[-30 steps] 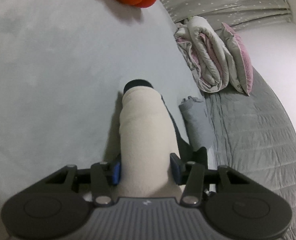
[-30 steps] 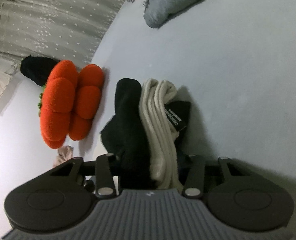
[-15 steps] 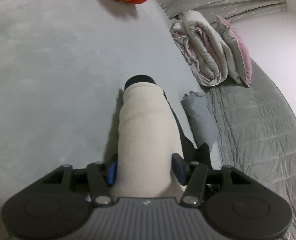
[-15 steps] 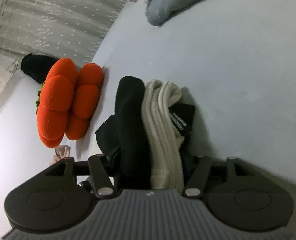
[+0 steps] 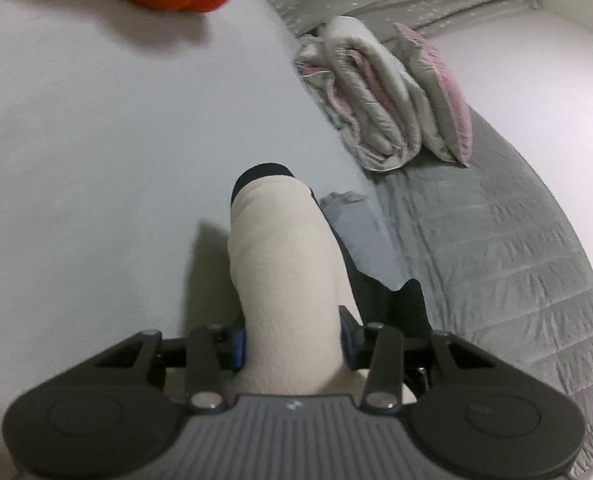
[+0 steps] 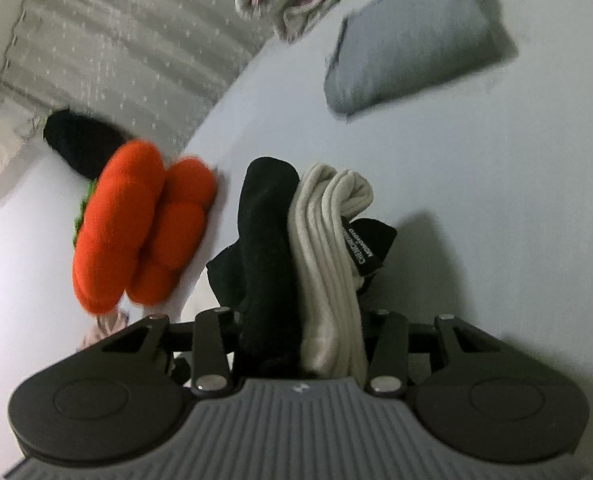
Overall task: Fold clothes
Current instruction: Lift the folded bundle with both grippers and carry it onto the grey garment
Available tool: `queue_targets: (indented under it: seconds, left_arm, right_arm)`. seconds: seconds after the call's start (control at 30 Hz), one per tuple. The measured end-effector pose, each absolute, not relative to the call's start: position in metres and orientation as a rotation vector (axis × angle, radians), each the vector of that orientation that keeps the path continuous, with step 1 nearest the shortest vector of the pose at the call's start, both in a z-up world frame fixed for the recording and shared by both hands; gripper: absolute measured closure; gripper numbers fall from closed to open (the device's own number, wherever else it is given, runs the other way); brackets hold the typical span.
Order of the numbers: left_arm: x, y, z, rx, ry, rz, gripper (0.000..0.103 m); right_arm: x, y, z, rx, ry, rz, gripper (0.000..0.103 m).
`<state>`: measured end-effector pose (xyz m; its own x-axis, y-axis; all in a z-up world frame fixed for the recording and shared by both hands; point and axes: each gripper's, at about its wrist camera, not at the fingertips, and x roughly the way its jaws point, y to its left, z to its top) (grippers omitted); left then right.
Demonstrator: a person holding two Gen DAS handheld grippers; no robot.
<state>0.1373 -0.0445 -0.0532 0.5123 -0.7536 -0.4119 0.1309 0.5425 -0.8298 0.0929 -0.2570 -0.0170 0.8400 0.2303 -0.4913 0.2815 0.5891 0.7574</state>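
Clothes, a cream-and-black garment bundle point(image 5: 284, 264) already doubled into thick layers, hung between our two hand-held grippers above the pale bed sheet point(image 5: 96, 160). Our left gripper point(image 5: 292, 344) was clamped on the cream side of the bundle, jaws narrowed against the fabric. Our right gripper point(image 6: 304, 332) pinched the other end, where black and ribbed cream layers stood side by side and a black label with white lettering point(image 6: 366, 246) stuck out to the right. We judged the step in hand to be carrying or setting down a folded piece; whether a further fold was due, the views could not settle. Any next move called for both grips to move together so the layers did not slip apart. A folded grey garment point(image 6: 412, 56) lay on the sheet further off, near a rolled grey-and-pink quilt point(image 5: 380, 96). An orange plush cushion point(image 6: 136, 228) sat off to one side, against a grey dotted curtain point(image 6: 136, 36).
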Motion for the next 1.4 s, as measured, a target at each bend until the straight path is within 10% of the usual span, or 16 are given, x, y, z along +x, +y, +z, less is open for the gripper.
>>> queue_targets:
  seconds: [0.63,1.4]
  left_arm:
    - [0.300,-0.201,-0.012,-0.739,0.759,-0.925,0.061]
    - [0.320,-0.255,-0.057,-0.583,0.479,-0.871,0.050]
  right_arm:
    - [0.153,-0.351,0.010,0.851,0.179,-0.239,0.058]
    - [0.144,-0.400,-0.053,0.873,0.086,-0.320,0.048]
